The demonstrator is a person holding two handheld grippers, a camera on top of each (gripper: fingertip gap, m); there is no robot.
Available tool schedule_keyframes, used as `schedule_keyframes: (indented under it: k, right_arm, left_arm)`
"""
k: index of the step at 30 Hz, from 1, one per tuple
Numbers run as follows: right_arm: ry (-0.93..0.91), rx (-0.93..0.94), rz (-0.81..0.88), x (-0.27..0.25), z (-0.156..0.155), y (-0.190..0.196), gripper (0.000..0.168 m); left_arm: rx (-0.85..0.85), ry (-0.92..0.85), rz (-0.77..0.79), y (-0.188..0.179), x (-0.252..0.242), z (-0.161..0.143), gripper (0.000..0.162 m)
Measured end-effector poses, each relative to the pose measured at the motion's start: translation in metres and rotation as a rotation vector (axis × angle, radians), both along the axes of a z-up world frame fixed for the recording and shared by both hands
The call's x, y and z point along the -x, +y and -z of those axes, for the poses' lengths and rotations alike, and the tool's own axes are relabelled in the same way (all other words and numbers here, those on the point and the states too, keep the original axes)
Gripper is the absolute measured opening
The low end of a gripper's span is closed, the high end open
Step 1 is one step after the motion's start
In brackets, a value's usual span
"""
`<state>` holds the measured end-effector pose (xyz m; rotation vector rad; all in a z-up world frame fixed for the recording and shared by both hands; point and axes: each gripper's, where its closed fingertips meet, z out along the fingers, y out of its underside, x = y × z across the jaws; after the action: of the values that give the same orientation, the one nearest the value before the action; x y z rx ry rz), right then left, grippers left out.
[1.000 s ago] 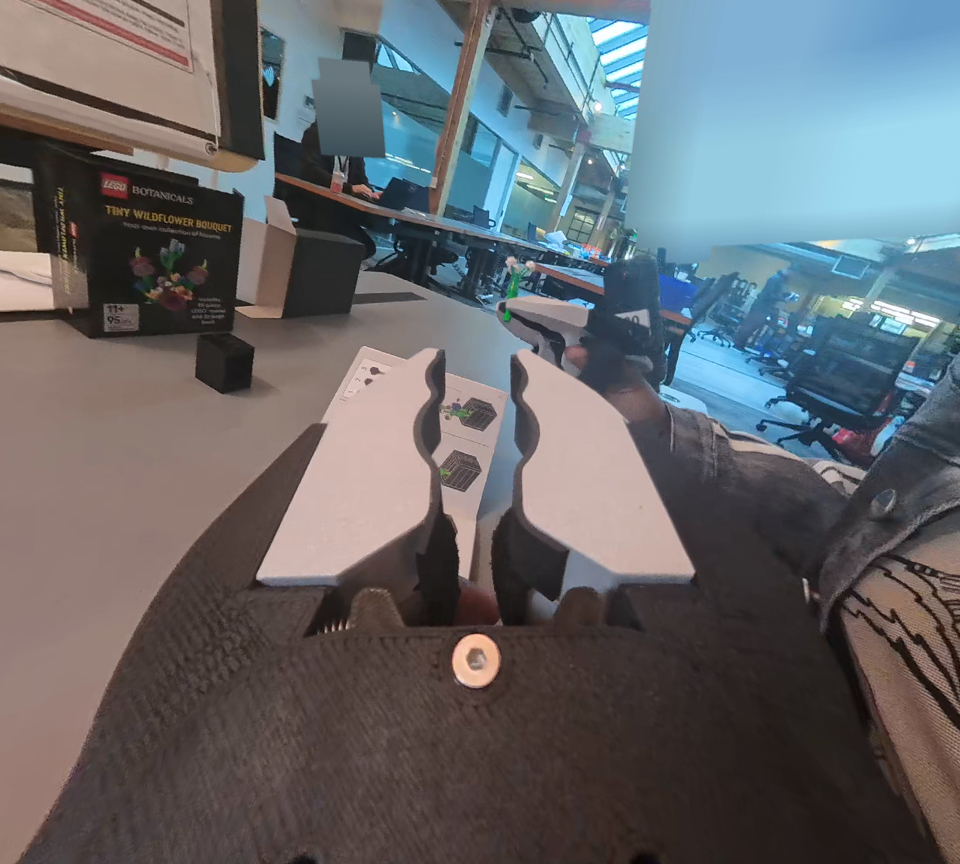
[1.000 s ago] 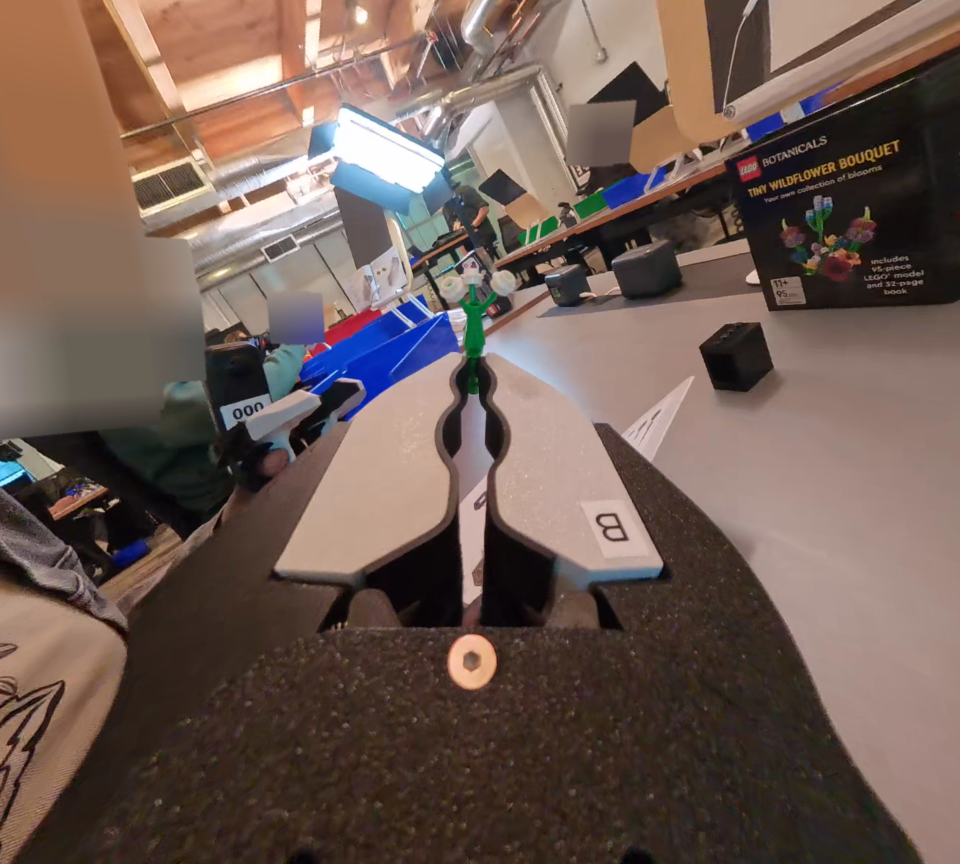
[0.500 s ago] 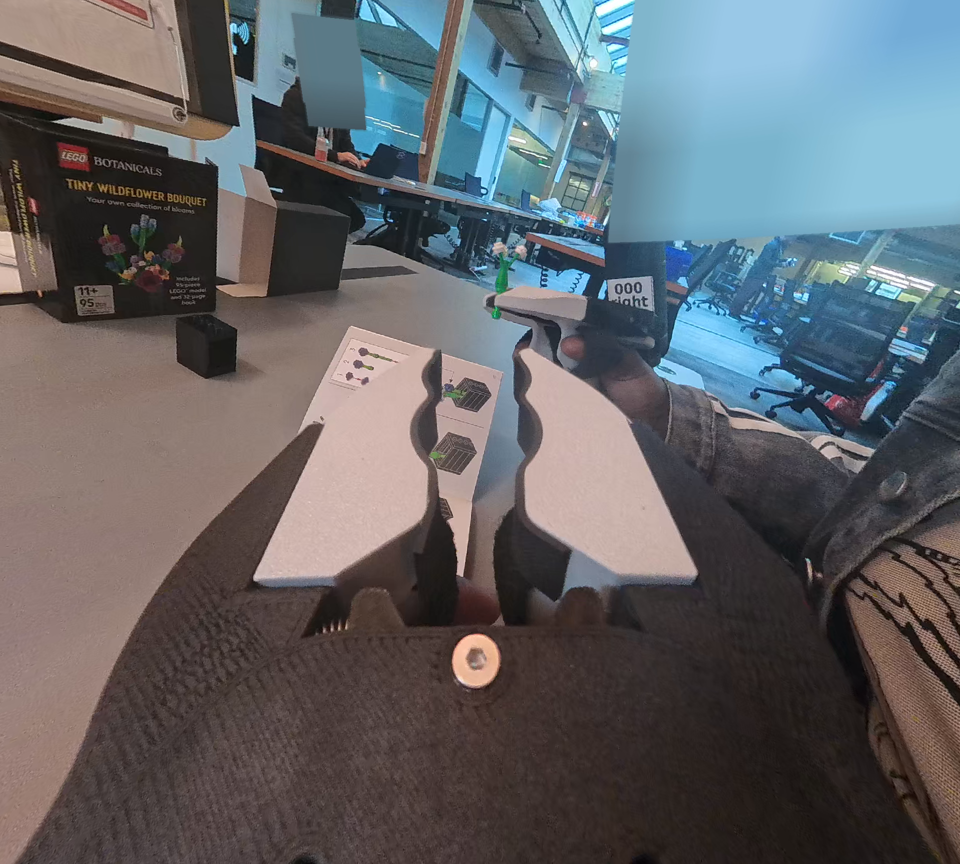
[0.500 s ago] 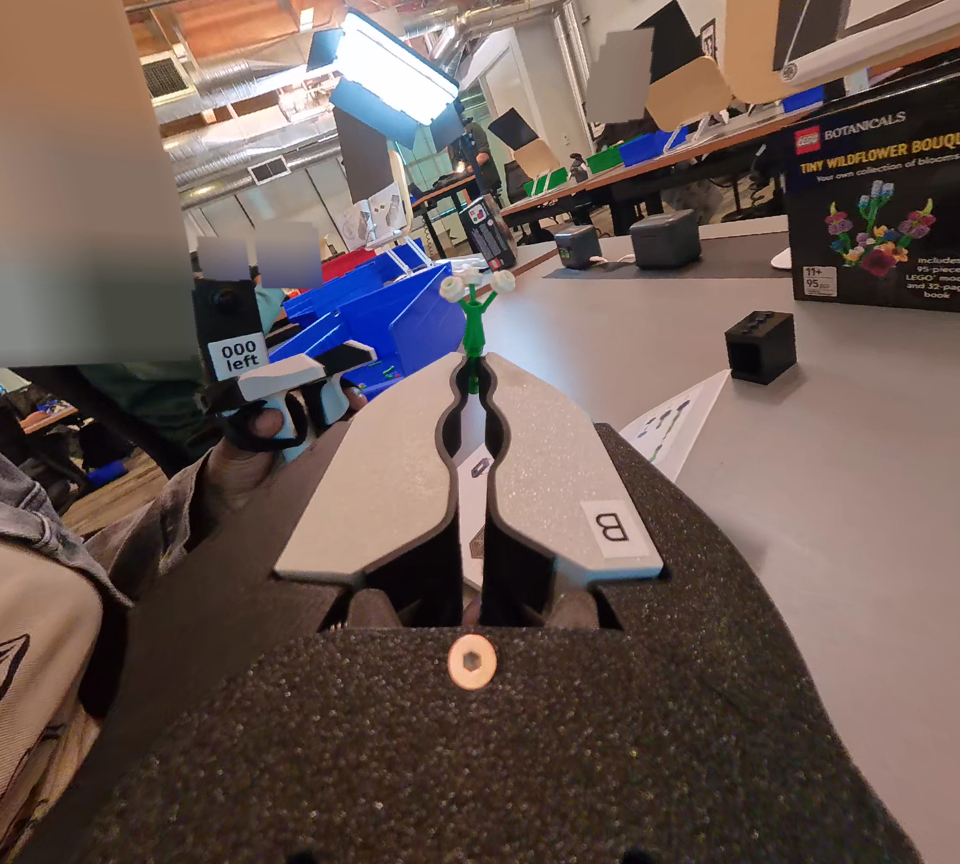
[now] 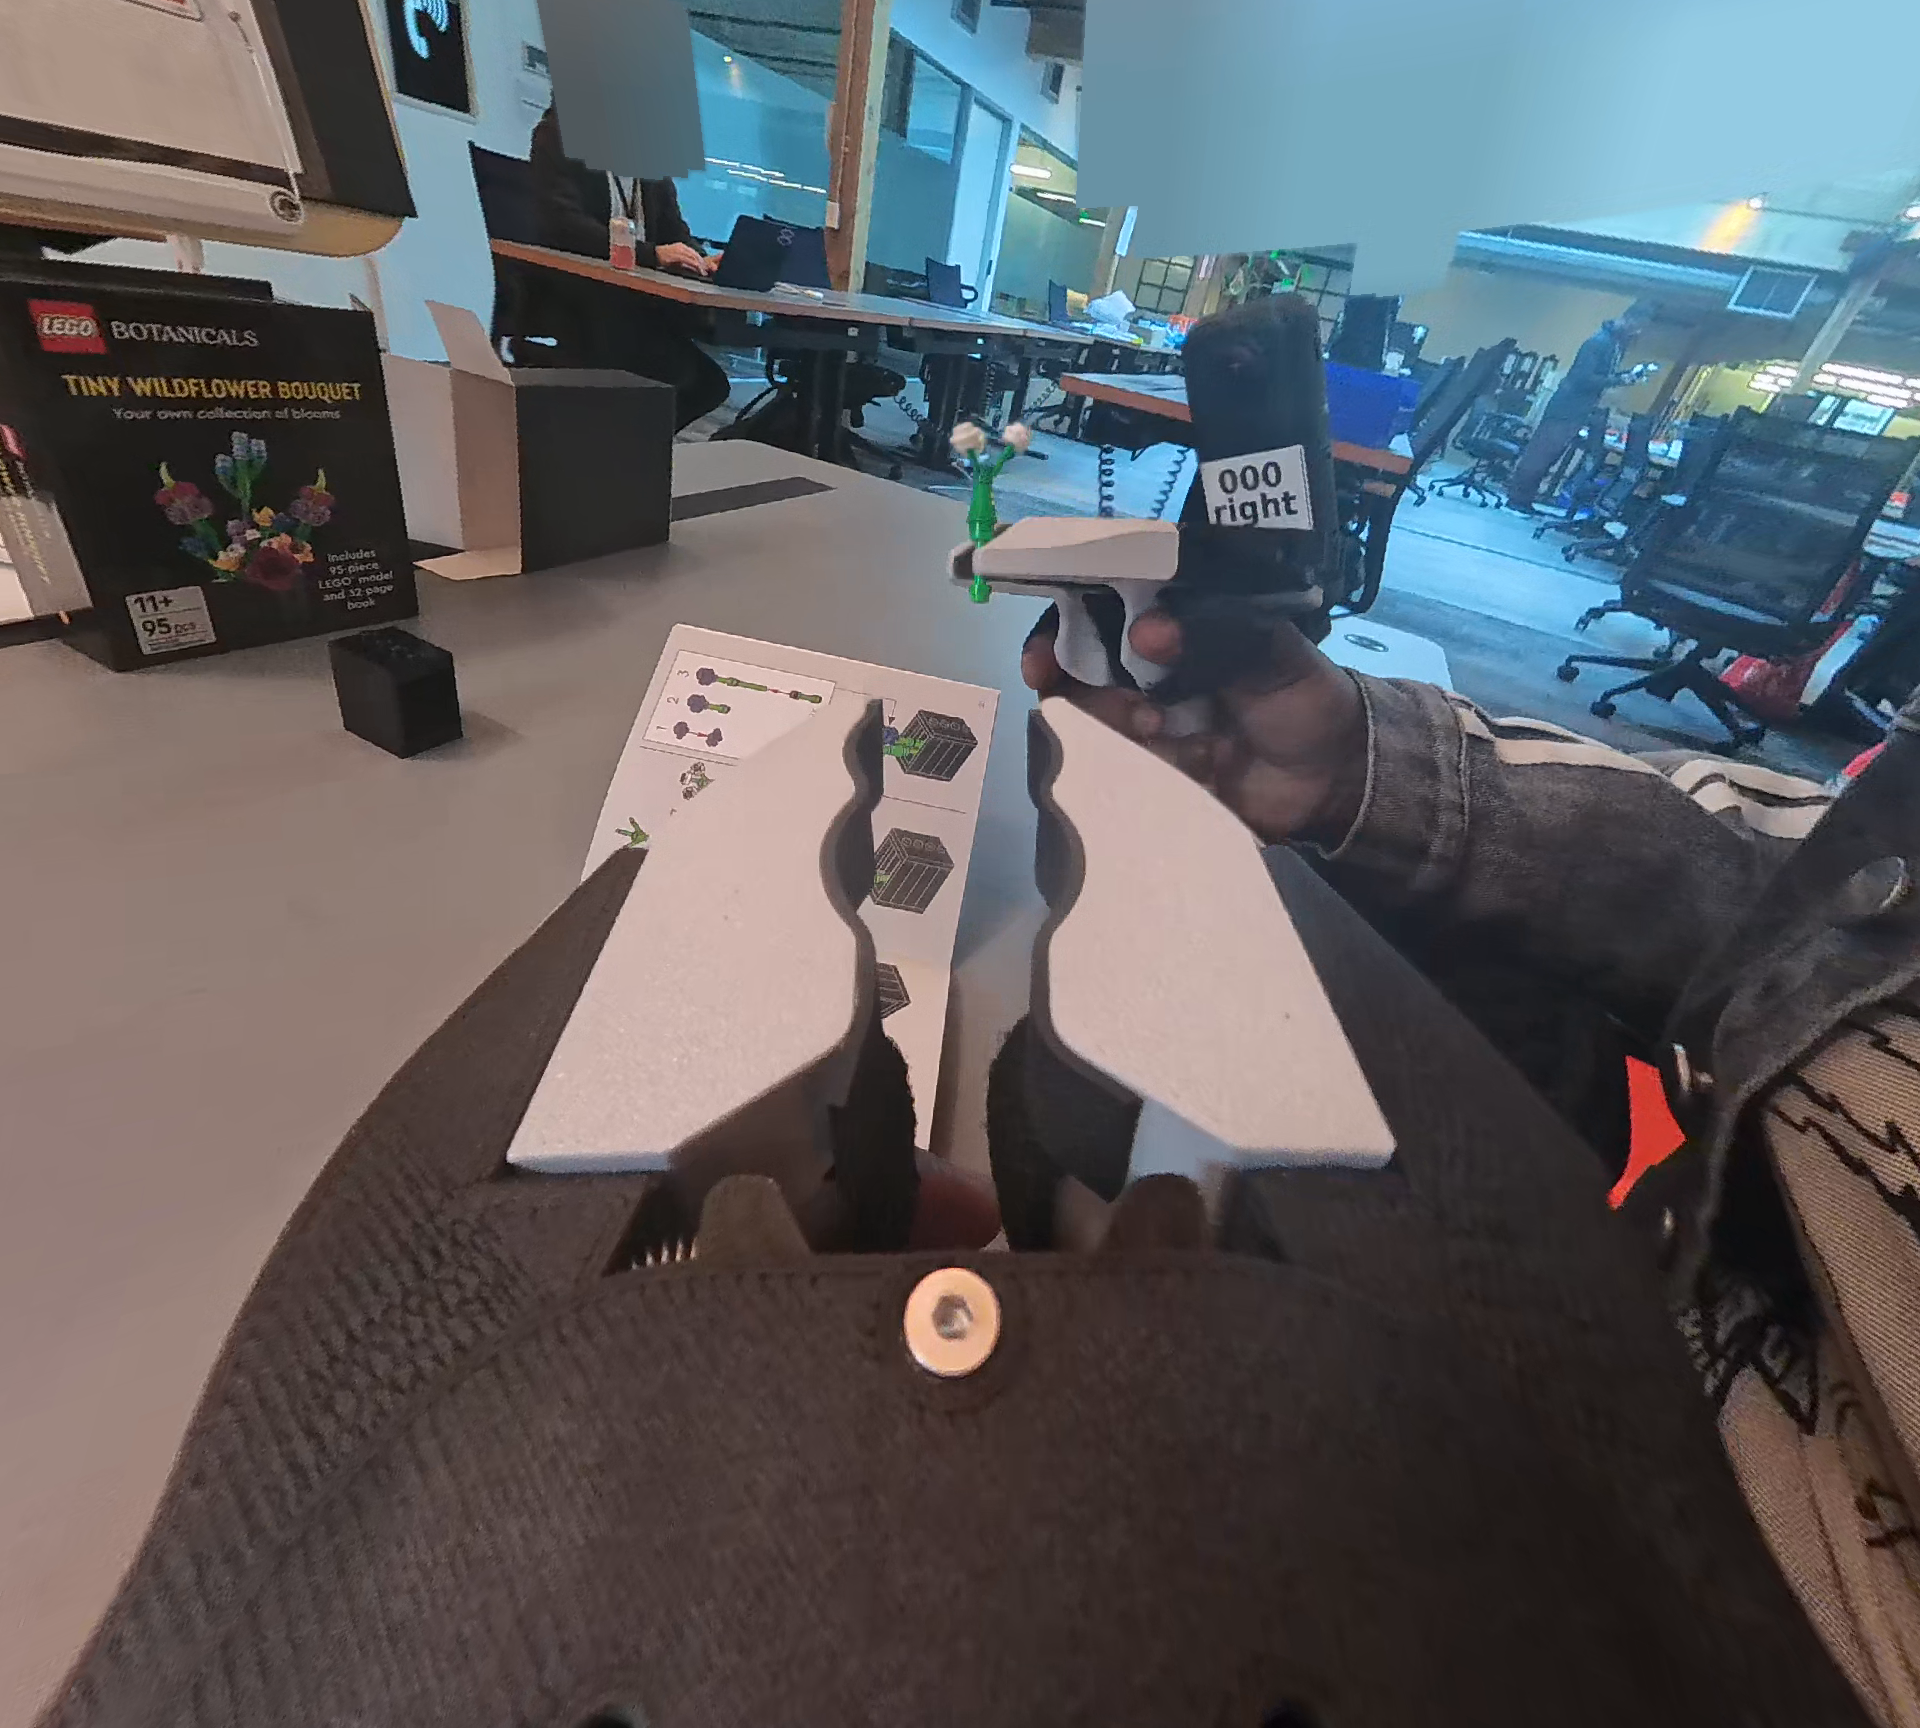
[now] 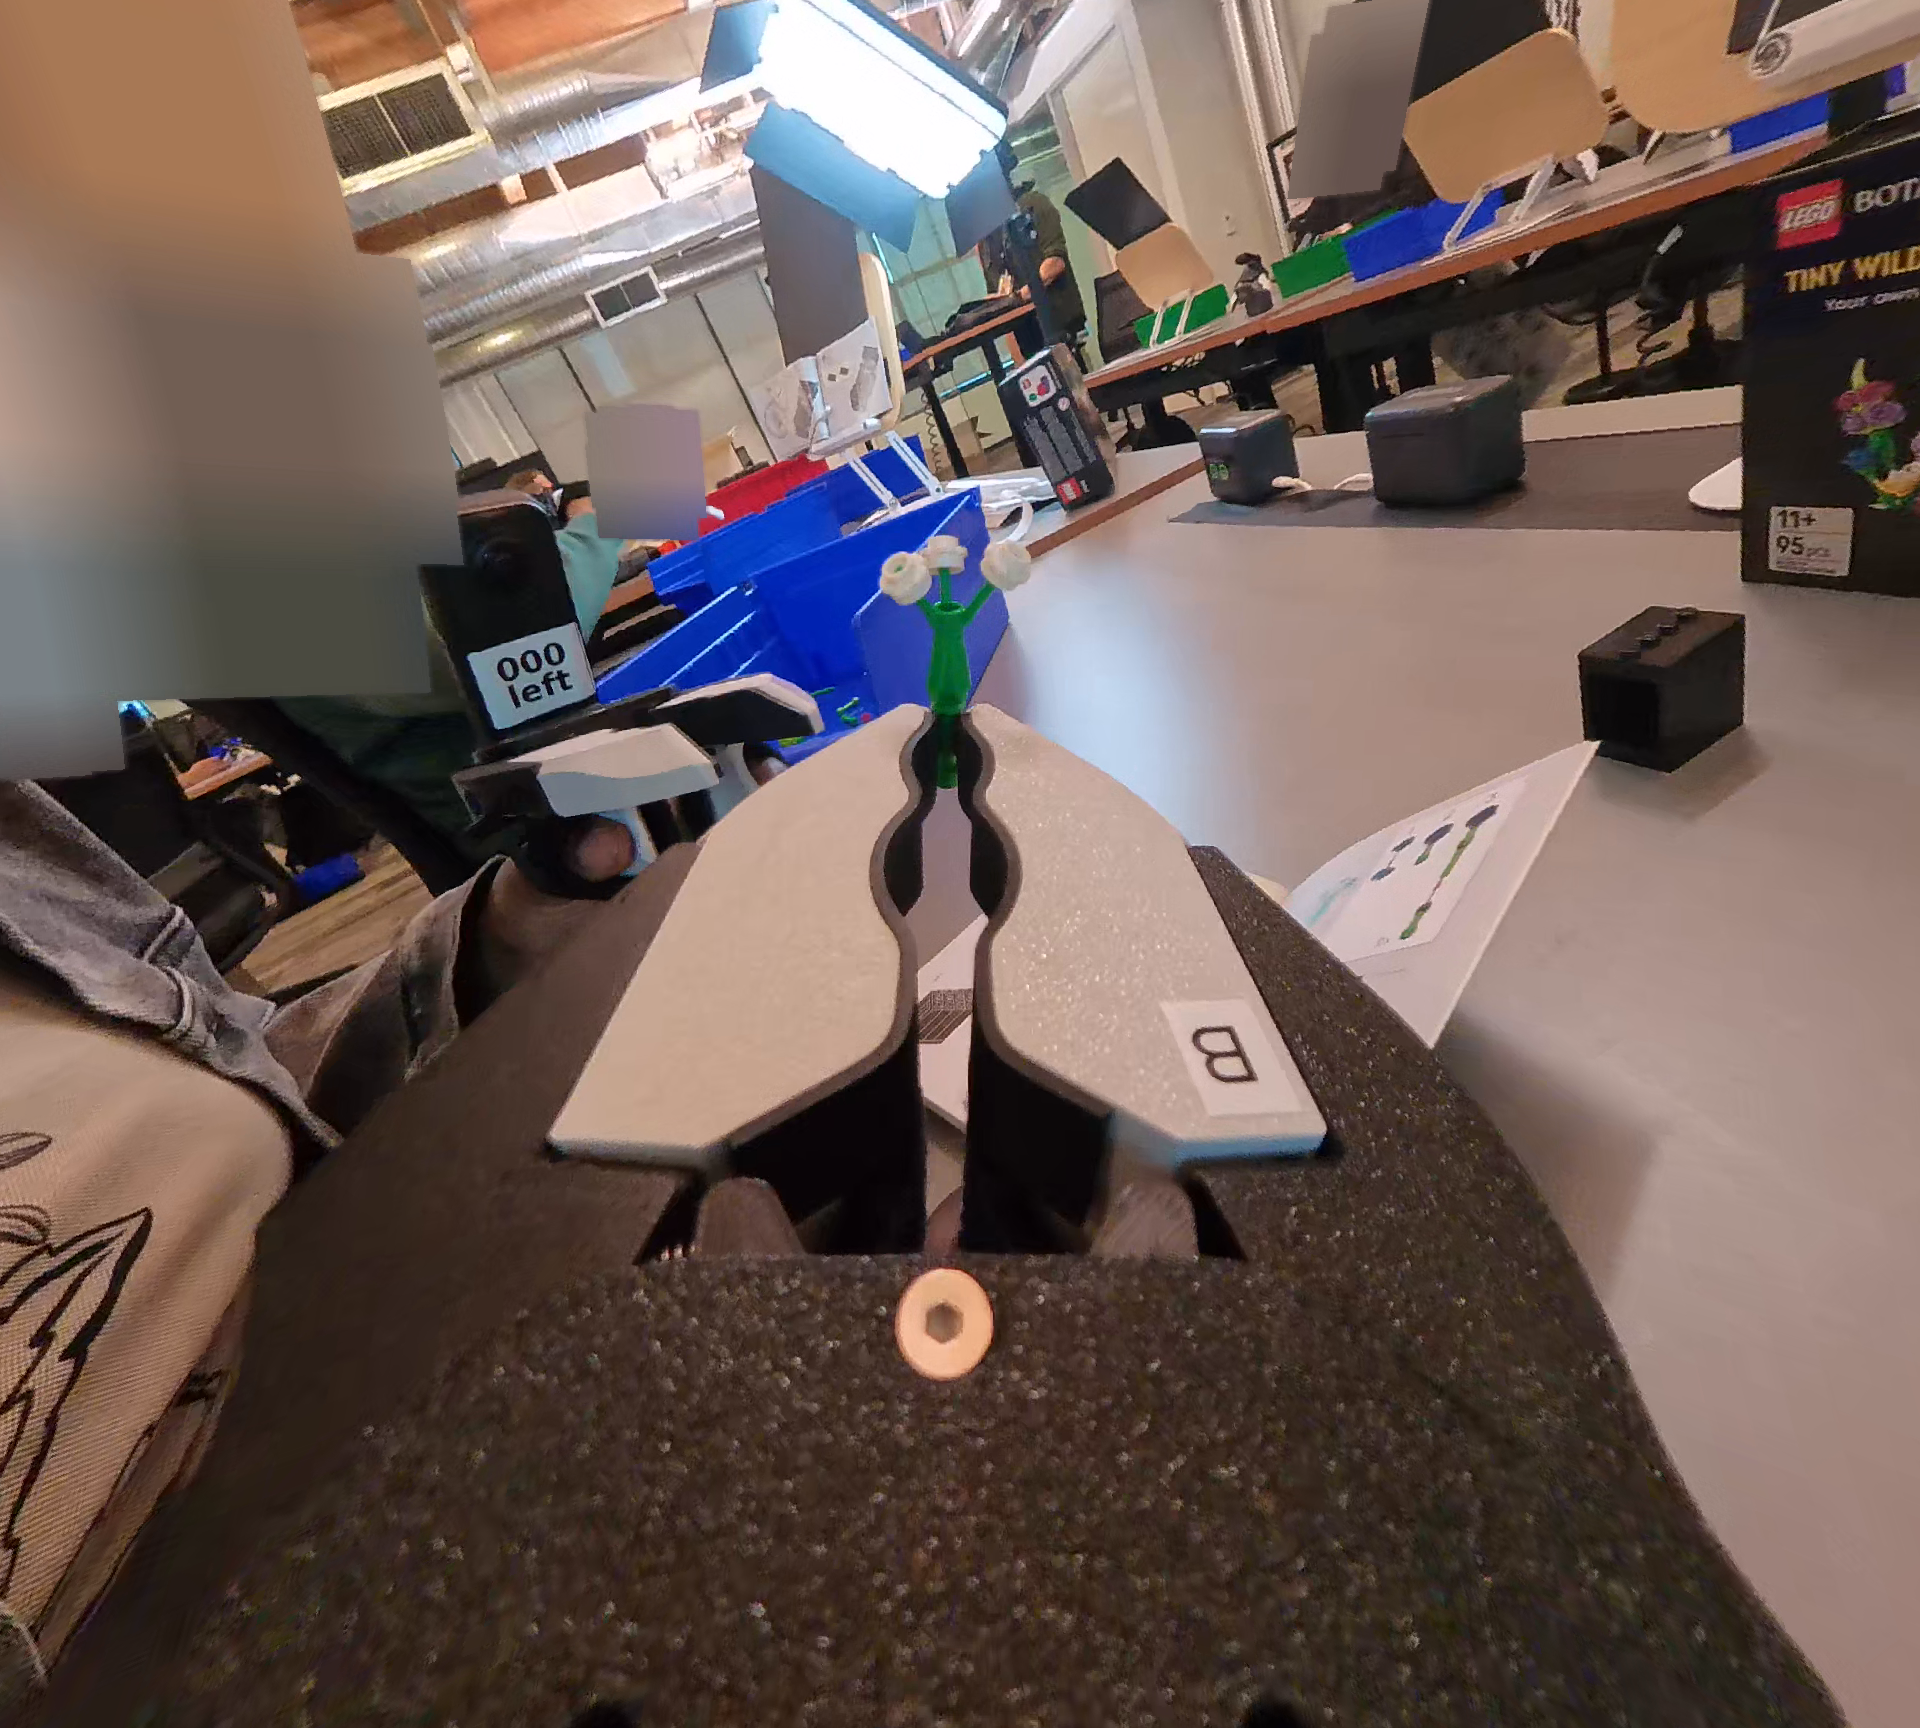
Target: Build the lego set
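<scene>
My right gripper (image 6: 948, 724) is shut on a green lego flower stem (image 6: 945, 639) with white blossoms, held upright above the table. It also shows in the left wrist view (image 5: 971, 566), with the flower stem (image 5: 982, 504) sticking up from its tips. My left gripper (image 5: 954, 722) is open and empty, held above the instruction sheet (image 5: 821, 743). It shows in the right wrist view (image 6: 665, 743) at the left. A small black lego block (image 5: 395, 691) (image 6: 1660, 686) stands on the grey table (image 5: 208, 899), apart from both grippers.
The black lego set box (image 5: 208, 463) (image 6: 1834, 390) stands at the table's back. An open black-and-white carton (image 5: 561, 473) stands beside it. Blue bins (image 6: 831, 598) lie beyond the table edge. A person's sleeve and arm (image 5: 1507, 837) are at the right. My hands' fingertips stand some 7 cm from each other. The small black lego block (image 6: 1660, 686) lies around 20 cm away from my right fingertips.
Both views have swung lower toward the table. The right gripper with the flower stem has come nearer the left one. The left jaws stay open.
</scene>
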<state>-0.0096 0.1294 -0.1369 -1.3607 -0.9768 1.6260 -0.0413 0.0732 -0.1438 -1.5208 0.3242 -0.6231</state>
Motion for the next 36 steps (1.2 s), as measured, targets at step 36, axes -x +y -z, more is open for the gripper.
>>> schedule_keyframes:
  k: [36]
  right_arm:
    - [0.184,0.193,-0.287,0.005,-0.021,-0.040,0.002]
  left_arm:
    - [0.016,0.165,-0.056,0.025,-0.044,-0.011,0.006]
